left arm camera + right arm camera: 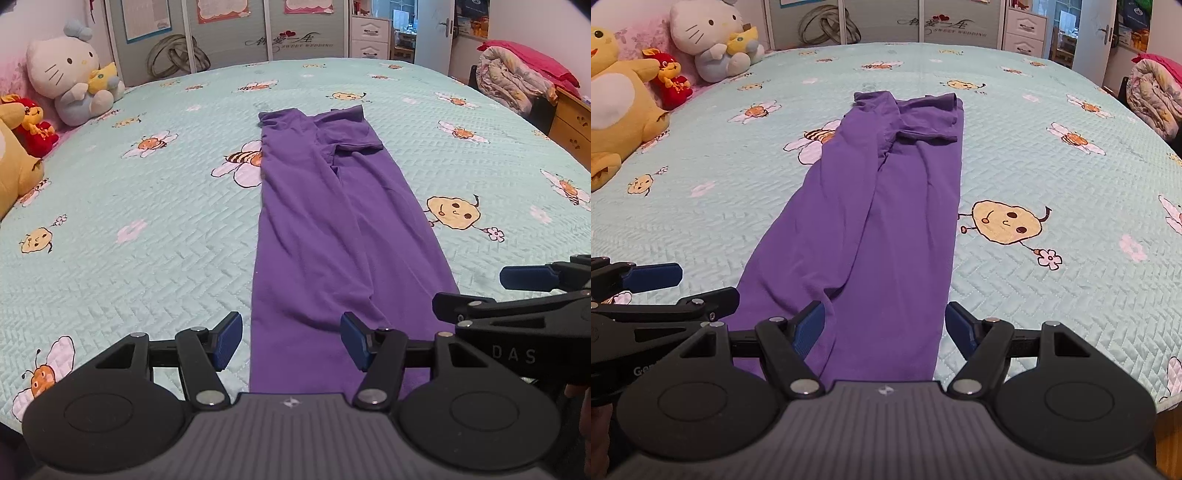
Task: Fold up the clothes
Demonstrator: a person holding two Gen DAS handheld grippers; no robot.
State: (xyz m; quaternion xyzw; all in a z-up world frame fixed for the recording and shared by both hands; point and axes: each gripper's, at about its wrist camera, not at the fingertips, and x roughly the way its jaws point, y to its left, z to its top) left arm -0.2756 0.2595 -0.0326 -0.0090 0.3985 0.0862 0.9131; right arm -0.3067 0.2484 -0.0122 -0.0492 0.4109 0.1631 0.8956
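A purple garment lies flat on the bed, folded lengthwise into a long strip with a sleeve doubled over at its far end. My left gripper hovers open over the strip's near left corner, nothing between its blue pads. My right gripper hangs open over the near right part of the hem, also holding nothing. Each gripper shows at the edge of the other's view: the right gripper beside the left, the left gripper beside the right.
The bed carries a light green quilt with bee prints. Plush toys sit at the far left. Wardrobe doors stand behind the bed. A bundled quilt rests on a wooden dresser at the right.
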